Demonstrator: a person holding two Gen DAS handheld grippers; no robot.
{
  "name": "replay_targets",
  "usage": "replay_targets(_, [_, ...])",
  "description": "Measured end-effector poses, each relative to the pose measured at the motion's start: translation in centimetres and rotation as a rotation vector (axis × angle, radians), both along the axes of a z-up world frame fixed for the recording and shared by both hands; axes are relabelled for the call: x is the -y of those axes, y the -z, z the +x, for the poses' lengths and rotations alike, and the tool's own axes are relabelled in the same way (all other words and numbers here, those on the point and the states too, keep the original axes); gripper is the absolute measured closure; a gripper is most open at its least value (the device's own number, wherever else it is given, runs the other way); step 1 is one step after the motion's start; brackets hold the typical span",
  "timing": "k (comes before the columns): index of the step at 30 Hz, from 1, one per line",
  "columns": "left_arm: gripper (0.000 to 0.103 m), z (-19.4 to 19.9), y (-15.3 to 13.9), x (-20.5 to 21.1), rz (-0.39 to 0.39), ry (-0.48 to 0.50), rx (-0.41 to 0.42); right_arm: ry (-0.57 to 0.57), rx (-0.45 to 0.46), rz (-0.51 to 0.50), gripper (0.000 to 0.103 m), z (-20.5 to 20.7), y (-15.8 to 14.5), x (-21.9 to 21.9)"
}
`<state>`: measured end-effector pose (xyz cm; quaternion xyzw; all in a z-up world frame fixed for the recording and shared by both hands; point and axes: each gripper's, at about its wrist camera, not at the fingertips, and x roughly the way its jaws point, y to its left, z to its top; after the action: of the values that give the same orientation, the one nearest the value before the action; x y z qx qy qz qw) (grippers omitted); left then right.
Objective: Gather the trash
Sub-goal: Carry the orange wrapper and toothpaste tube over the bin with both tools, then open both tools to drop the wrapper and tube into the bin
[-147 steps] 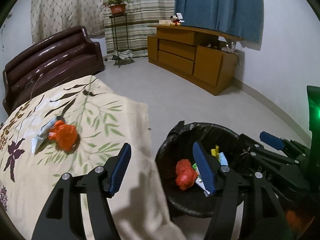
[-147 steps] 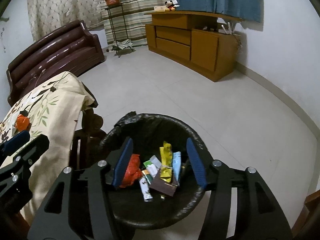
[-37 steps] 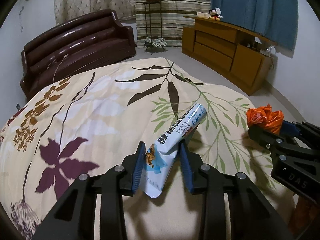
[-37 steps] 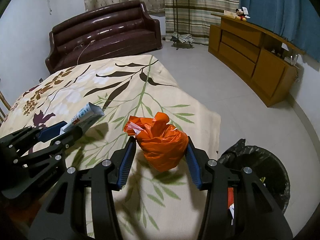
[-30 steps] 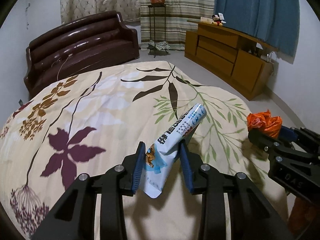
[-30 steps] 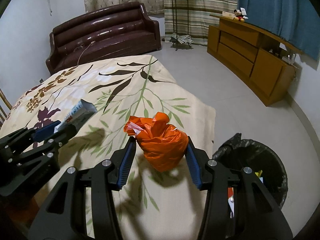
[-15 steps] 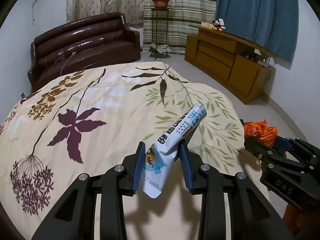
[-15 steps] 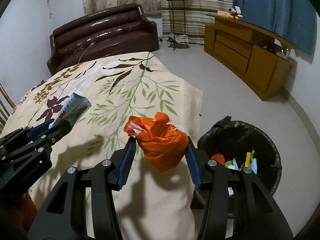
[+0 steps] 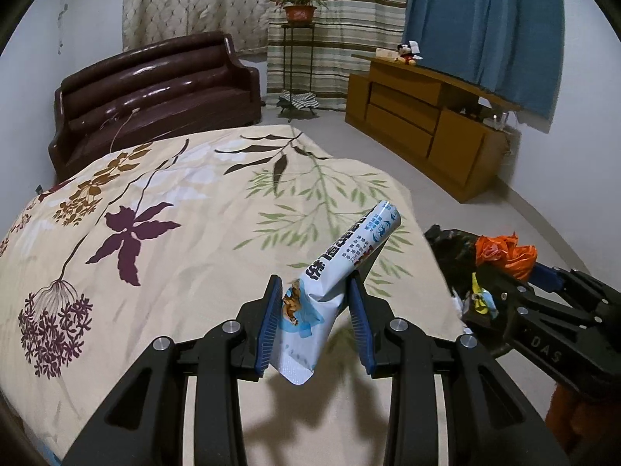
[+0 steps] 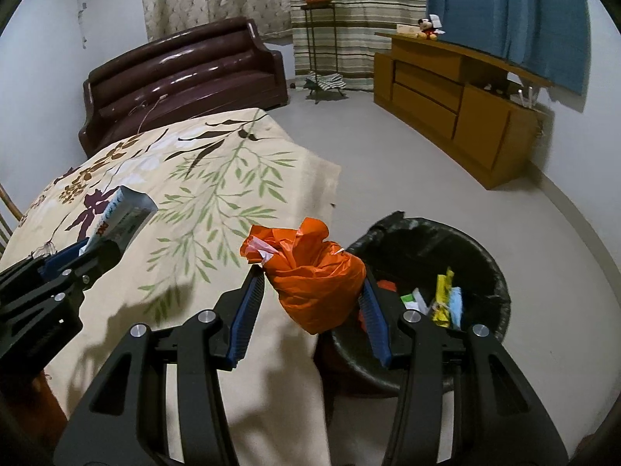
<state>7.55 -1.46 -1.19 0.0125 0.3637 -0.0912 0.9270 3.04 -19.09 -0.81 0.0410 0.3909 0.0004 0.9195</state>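
Note:
My left gripper (image 9: 315, 324) is shut on a white and blue snack wrapper (image 9: 341, 268), held above the floral bedspread (image 9: 163, 233). My right gripper (image 10: 310, 310) is shut on a crumpled orange plastic bag (image 10: 310, 272), at the bed's edge beside the bin. The black-lined trash bin (image 10: 477, 248) stands on the floor to the right of the bed, with several wrappers (image 10: 442, 303) inside. In the left wrist view the orange bag (image 9: 504, 252) and right gripper show at the right, in front of the bin (image 9: 450, 240). The wrapper (image 10: 120, 217) and left gripper show at the left of the right wrist view.
A dark brown sofa (image 9: 155, 93) stands beyond the bed. A wooden cabinet (image 10: 458, 105) lines the right wall under a blue curtain (image 10: 504, 11). A plant stand (image 10: 318, 39) is by the striped curtain. Grey floor (image 10: 388, 171) lies between bed and cabinet.
Both grippers have carried their loads rightward across the bed toward the bin. The bin now shows fully in the right wrist view and has come into the left wrist view.

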Motion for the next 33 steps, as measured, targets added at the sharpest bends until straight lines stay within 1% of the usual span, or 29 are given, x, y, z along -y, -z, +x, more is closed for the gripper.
replay_targets(11, [0.068, -0.7, -0.3, 4.4, 0.002, 0.076, 0.021, 0.101, 0.019, -0.004, 0.055, -1.7, -0.4, 4.6])
replay_targets(19, [0.068, -0.3, -0.1, 7.4, 0.008, 0.124, 0.033, 0.175, 0.015, -0.009, 0.055, -2.2, -0.1, 7.8])
replay_targets(33, [0.067, 1.8, 0.8, 12.9, 0.02, 0.191, 0.03, 0.262, 0.004, -0.03, 0.055, -0.9, 1.5, 11.0])
